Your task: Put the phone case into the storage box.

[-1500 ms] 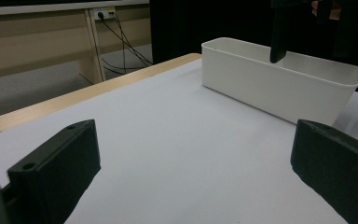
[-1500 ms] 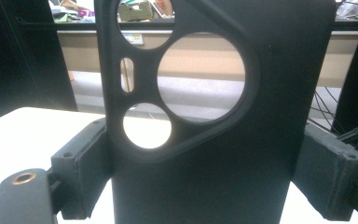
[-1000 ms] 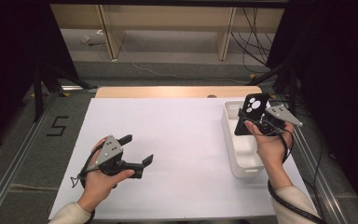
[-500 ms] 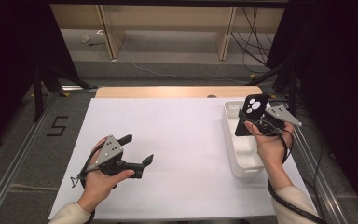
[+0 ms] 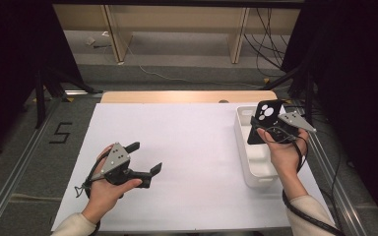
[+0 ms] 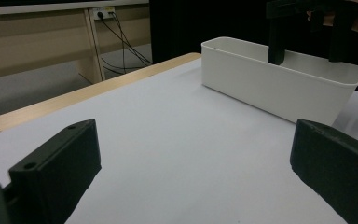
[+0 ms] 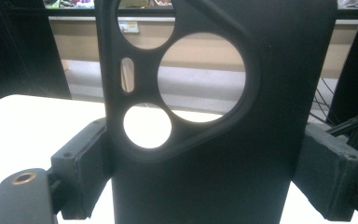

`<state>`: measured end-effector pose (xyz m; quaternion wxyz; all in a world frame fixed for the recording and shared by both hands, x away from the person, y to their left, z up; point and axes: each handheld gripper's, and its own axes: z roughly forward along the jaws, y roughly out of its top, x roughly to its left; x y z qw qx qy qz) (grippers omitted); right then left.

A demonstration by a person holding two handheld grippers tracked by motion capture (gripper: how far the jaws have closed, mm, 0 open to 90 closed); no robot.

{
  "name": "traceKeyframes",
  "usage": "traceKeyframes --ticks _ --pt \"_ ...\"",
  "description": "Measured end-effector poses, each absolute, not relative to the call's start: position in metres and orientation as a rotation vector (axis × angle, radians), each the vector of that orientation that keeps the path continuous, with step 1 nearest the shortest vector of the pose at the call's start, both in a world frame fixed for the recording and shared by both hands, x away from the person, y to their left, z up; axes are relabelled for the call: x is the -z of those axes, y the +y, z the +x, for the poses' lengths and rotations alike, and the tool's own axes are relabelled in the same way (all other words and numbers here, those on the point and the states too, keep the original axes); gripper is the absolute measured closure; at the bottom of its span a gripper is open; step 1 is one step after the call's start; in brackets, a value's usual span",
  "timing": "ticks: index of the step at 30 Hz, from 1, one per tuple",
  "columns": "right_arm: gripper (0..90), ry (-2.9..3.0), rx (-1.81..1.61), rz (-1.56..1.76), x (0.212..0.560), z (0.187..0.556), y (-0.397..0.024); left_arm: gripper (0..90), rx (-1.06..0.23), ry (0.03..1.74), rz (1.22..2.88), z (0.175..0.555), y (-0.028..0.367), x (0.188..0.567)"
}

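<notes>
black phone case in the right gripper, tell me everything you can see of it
The black phone case is a thin matte shell, plastic or rubber by its look, with round camera cutouts and a small slot at its upper end. It stands upright, clamped by its side edges in the right gripper, above the white bin at the table's right. Only the gripper's pads touch it.

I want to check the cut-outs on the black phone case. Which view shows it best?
The right gripper view: the phone case stands upright between the jaws, camera holes plain. The high view shows it small above the white bin; the left gripper view catches just dark edges.
</notes>
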<state>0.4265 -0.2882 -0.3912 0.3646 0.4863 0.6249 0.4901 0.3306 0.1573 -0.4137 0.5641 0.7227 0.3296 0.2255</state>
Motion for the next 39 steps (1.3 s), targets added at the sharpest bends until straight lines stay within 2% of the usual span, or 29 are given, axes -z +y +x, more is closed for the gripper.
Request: traceKeyframes --ticks 39 --pt "15.2 1.675 -1.208 1.248 0.399 0.447 -0.279 1.4 -0.526 0.778 1.702 0.333 0.158 0.415"
